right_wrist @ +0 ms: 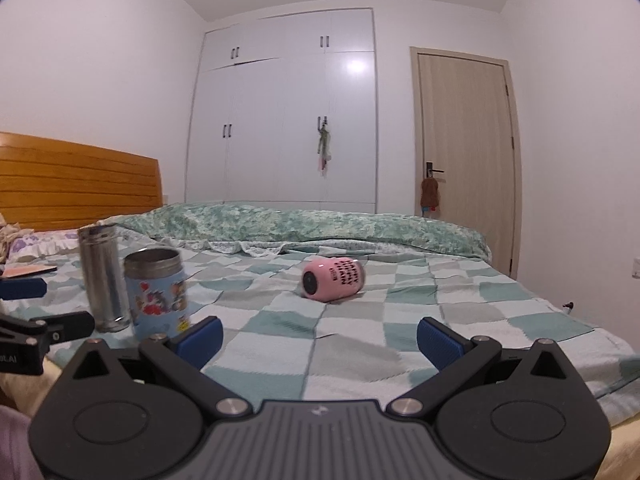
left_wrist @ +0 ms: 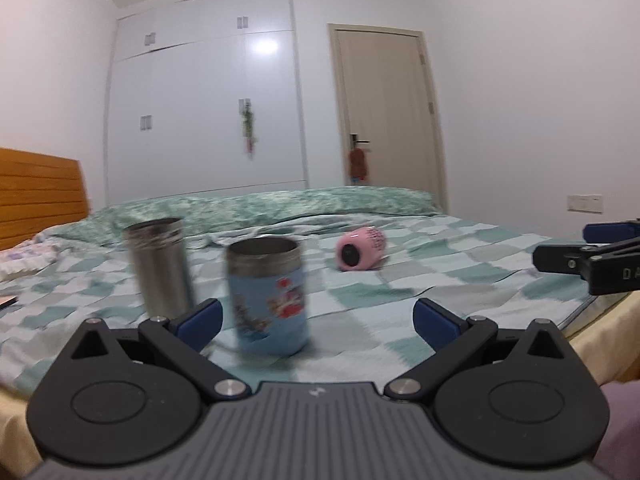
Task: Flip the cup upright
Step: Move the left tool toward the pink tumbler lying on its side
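A pink cup (left_wrist: pixel 361 249) lies on its side on the checked bed cover, its dark end turned toward me; it also shows in the right wrist view (right_wrist: pixel 333 279). A blue printed cup (left_wrist: pixel 269 297) stands upright just ahead of my left gripper (left_wrist: pixel 318 320), which is open and empty, its left pad beside the cup. It also shows in the right wrist view (right_wrist: pixel 157 294). My right gripper (right_wrist: pixel 319 340) is open and empty, well short of the pink cup. A steel tumbler (left_wrist: pixel 159 266) stands upright to the left, also in the right wrist view (right_wrist: pixel 102 278).
The bed (right_wrist: pixel 360 332) has a green and white checked cover, a rolled quilt (right_wrist: pixel 288 224) at the back and a wooden headboard (right_wrist: pixel 76 180) at the left. The other gripper shows at each view's edge (left_wrist: pixel 592 260). A wardrobe and a door stand behind.
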Demonstrator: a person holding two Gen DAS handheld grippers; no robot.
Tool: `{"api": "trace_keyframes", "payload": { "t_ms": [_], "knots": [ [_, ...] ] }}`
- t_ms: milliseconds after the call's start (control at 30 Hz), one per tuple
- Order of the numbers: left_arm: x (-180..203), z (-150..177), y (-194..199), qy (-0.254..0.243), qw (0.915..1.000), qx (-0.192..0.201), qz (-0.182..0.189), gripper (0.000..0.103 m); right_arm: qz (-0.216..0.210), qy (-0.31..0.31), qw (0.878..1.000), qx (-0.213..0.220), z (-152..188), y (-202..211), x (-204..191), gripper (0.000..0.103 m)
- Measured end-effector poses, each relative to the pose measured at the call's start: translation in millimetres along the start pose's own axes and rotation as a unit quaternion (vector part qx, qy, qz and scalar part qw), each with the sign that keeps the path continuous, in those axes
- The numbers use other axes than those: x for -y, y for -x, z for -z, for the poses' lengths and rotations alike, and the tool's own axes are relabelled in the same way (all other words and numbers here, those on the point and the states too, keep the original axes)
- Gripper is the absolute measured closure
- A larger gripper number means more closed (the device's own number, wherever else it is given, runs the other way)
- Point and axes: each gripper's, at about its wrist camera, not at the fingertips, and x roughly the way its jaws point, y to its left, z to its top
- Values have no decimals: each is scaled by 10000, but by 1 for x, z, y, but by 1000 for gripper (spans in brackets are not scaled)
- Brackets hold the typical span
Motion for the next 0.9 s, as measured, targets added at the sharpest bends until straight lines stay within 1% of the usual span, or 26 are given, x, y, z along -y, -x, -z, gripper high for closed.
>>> {"api": "trace_keyframes", "payload": {
  "t_ms": [167, 467, 733, 900],
  "knots": [
    [24, -19, -36, -89, 9988, -203, 445, 0, 164, 56, 9998, -94, -15, -12, 27, 0],
    [67, -51, -110, -310, 9955, -362, 814, 0, 339, 140, 9987, -365, -37, -48, 76, 0],
    [90, -75, -187, -400, 9921, -691, 966, 0, 445, 105, 9972, -596, -48, -95, 119, 0],
    [96, -90, -236, -479, 9907, -897, 901, 0, 424, 58, 9957, -823, -51, -130, 139, 0]
  ]
}}
